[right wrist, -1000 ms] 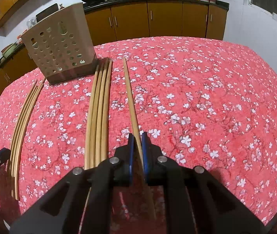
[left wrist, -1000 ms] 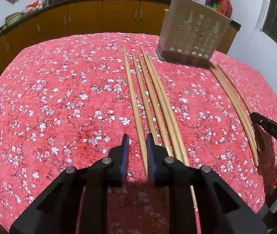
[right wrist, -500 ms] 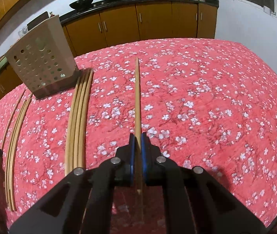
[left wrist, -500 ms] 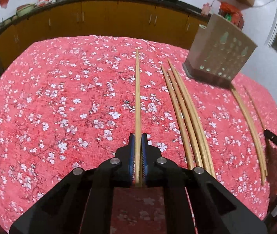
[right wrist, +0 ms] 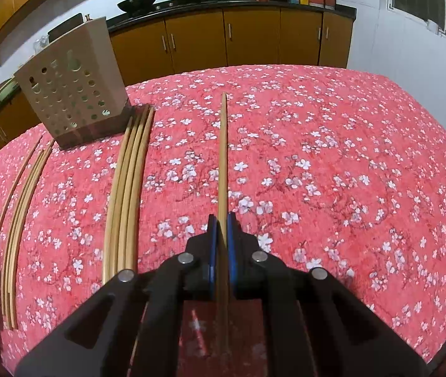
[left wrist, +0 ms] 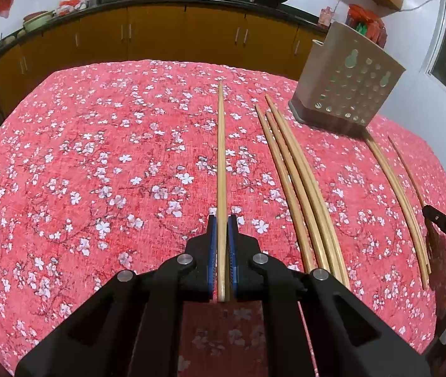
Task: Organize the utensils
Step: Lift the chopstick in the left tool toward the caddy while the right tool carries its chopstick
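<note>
Chopstick (left wrist: 221,169) pinched between left gripper (left wrist: 222,224) fingers, seemingly lifted

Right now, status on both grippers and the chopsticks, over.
Left gripper and right gripper: jaws each shut on one chopstick. Loose chopsticks lie on the tablecloth. Holder upright; nothing blocking.

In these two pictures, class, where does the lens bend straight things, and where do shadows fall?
Left wrist view: the loose chopsticks look bowed and the corners go dark. Right wrist view: the chopsticks bow too, and a shadow falls on the tablecloth under the right gripper.
</note>
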